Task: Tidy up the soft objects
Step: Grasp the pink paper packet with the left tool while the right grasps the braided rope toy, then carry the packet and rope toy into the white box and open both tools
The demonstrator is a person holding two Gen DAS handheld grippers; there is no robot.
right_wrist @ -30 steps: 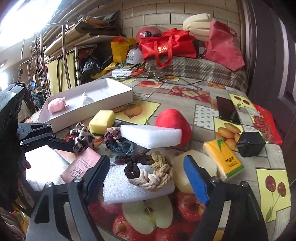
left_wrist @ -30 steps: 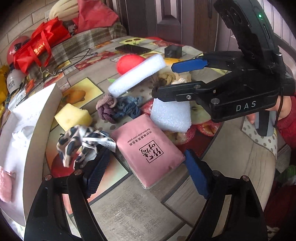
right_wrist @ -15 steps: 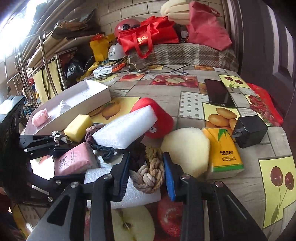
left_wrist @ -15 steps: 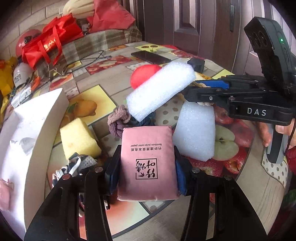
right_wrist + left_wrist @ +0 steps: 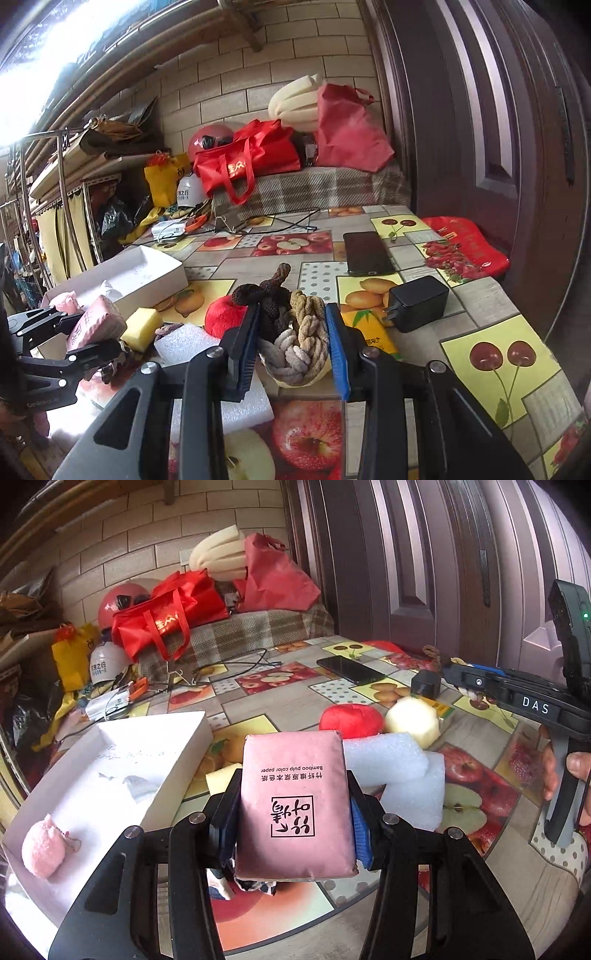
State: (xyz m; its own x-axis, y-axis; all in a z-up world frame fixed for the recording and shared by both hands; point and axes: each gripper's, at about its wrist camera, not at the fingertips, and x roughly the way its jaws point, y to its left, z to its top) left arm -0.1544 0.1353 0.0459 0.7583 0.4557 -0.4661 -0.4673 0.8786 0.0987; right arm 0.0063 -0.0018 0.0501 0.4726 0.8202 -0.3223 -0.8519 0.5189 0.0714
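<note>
Hiding much of the table behind it, the pink tissue pack sits clamped in the left tool, while the right tool pinches the braided rope knot.

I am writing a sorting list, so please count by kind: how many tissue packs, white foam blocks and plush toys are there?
Tissue packs: 2, pink pack and yellow pack
White foam blocks: 2, upper foam block and lower foam block
Plush toys: 2, red plush and pink plush
Total: 6
</note>
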